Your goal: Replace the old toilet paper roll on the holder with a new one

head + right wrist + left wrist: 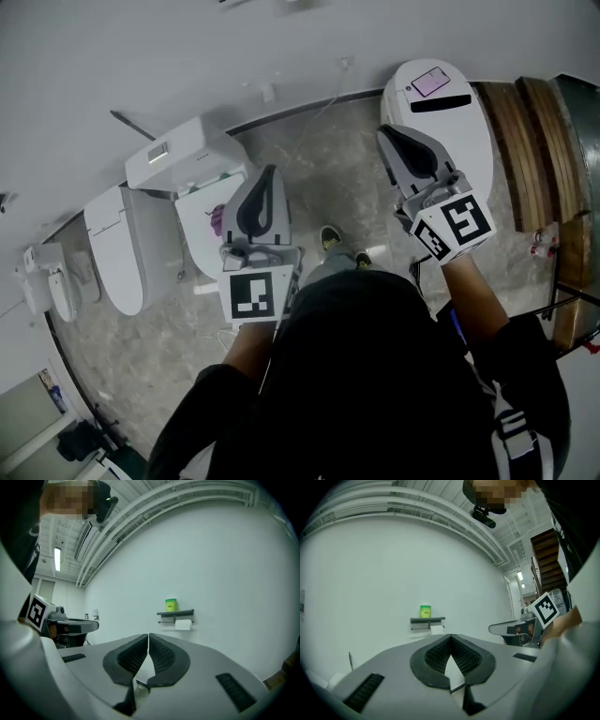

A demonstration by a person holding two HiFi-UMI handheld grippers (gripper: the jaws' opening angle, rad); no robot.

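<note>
A dark wall holder [427,620] hangs on the white wall ahead, with a white paper roll [437,629] under it and a green can [425,611] on top. The right gripper view has the same holder [176,614], roll [183,625] and can [171,604], still some way off. My left gripper [450,638] points level at the wall, jaws shut and empty. My right gripper [148,638] is shut too, nothing between its pads. In the head view the left gripper [267,176] and right gripper [395,137] are held out side by side.
Below me stand a white toilet with a tank [176,155], a second one with its lid up [127,248], and a smart toilet [450,103] at the upper right. Wooden steps [525,131] lie on the right. A small white object [380,253] sits on the floor by my shoe.
</note>
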